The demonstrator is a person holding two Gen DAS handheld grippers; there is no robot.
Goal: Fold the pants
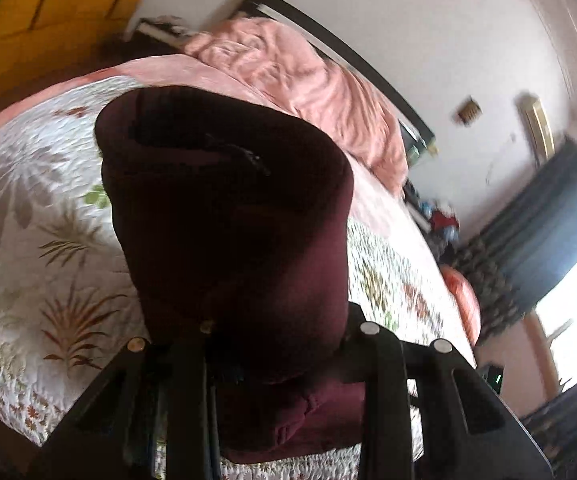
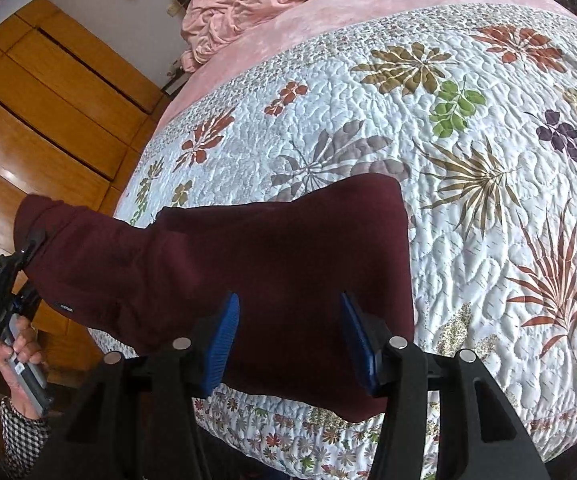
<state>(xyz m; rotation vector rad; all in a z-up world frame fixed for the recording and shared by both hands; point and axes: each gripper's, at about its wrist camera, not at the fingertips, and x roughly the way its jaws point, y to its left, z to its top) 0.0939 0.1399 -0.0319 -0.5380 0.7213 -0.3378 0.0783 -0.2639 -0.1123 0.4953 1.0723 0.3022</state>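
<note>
Pants (image 2: 272,264), maroon, heavy knit, were found partly folded on the bed's quilt (image 2: 468,128), at its near edge, one end lifted off the quilt toward the wardrobe (image 2: 48,92) side. That lifted end was seen pinched in the left tongs (image 2: 28,248), the person's left hand (image 2: 24,356) on the handle below. In the left wrist view the cloth (image 1: 228,208) was draped thick over the left tongs (image 1: 280,344); the tips were buried, so the pinch was judged from the right wrist view. The right tongs (image 2: 288,340) were held spread, blue pads (image 2: 224,340) either side of the cloth lying on the quilt, nothing gripped.

Long axis: judged to run along the quilt's near edge, from the lifted end at the wardrobe side to a square fold edge resting on the quilt well in from its edge. Which end was waistband could not be told.

Step in hand, as judged: the lifted end to be carried over onto the resting half. To be done well, the resting half should be pinned or gripped by the right tongs, the lifted end kept taut and laid edge to edge, no slack left hanging off the bed. A pink blanket (image 2: 272,4) lay bunched beyond the quilt, well apart.
</note>
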